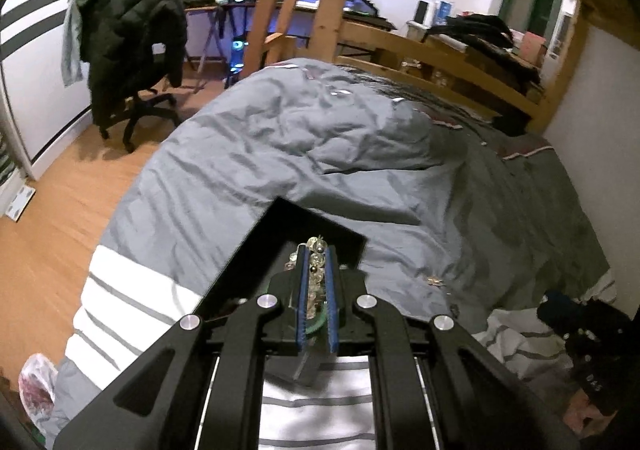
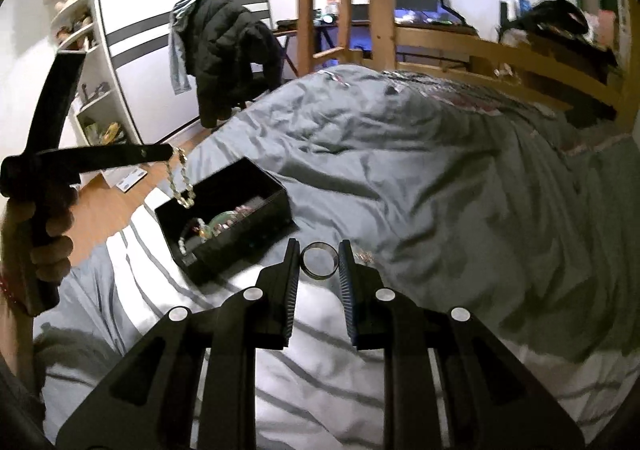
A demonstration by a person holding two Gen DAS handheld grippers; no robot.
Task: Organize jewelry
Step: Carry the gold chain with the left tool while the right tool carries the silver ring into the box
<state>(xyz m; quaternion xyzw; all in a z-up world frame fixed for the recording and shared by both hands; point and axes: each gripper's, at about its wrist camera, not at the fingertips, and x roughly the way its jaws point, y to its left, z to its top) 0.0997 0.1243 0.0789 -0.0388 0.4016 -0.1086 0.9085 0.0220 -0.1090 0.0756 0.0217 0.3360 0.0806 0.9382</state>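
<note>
My left wrist view looks steeply down, close over the black box (image 1: pixel 320 226); my right sits farther back, perhaps lower. Both share box (image 2: pixel 224 206), bed (image 2: pixel 400 170) and chair (image 2: pixel 228 54).

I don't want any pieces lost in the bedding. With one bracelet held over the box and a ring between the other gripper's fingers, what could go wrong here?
1. The beaded bracelet dangles from the left gripper near the black box's edge; released there, it may land partly outside.
2. The ring sits between the right gripper's fingers, seemingly barely pinched; it could slip into the rumpled duvet.
</note>
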